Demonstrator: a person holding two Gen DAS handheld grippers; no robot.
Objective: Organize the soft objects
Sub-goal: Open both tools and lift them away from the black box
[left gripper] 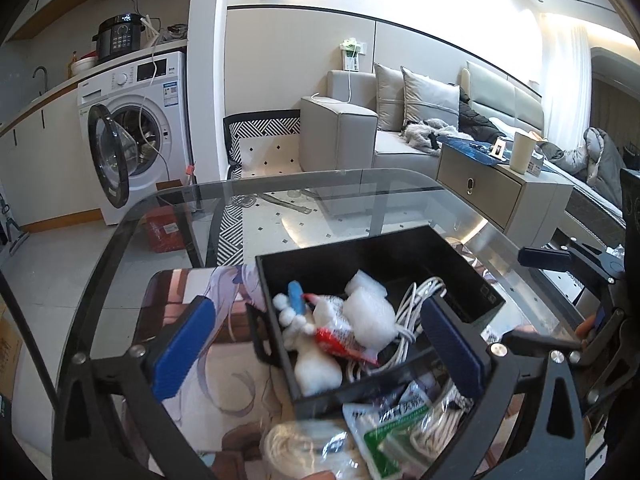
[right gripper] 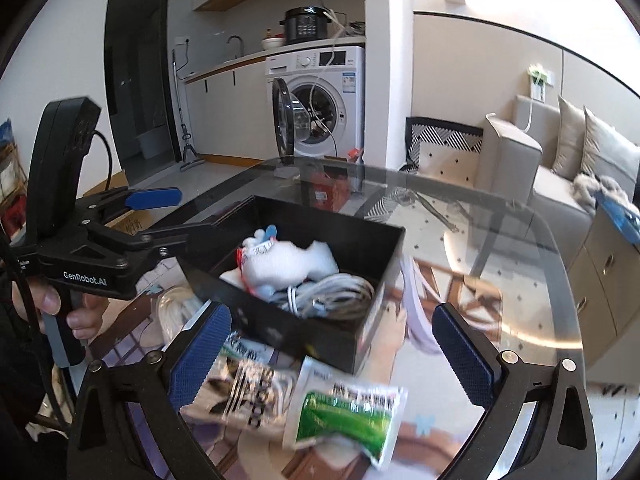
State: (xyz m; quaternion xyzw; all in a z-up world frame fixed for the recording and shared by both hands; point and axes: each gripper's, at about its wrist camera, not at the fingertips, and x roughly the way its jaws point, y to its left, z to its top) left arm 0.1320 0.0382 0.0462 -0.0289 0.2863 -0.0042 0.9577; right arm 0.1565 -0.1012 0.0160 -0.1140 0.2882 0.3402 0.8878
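A black box (left gripper: pixel 404 252) stands on the glass table and holds a white plush toy (left gripper: pixel 316 364), a white foam wad (left gripper: pixel 368 312), a red-and-white packet (left gripper: pixel 340 340) and a coiled white cable (left gripper: pixel 408 312). My left gripper (left gripper: pixel 320 344) is open, its blue pads straddling the box's near left part without pressing anything. In the right wrist view the box (right gripper: pixel 376 248) sits ahead with the plush toy (right gripper: pixel 288 264) inside. My right gripper (right gripper: pixel 334 360) is open above a green-and-white packet (right gripper: pixel 344 420) and a bag with a black logo (right gripper: pixel 240 384). The left gripper (right gripper: pixel 172 220) shows at the box's left rim.
A printed mat (left gripper: pixel 200 292) lies under the box on the glass table (left gripper: pixel 360 200). A coil of white rope (right gripper: pixel 176 312) lies by the box's near corner. A person's hand (right gripper: pixel 80 316) holds the left gripper's handle. Beyond stand a washing machine (left gripper: pixel 136 120) with its door open, a sofa (left gripper: pixel 360 128) and a low cabinet (left gripper: pixel 488 188).
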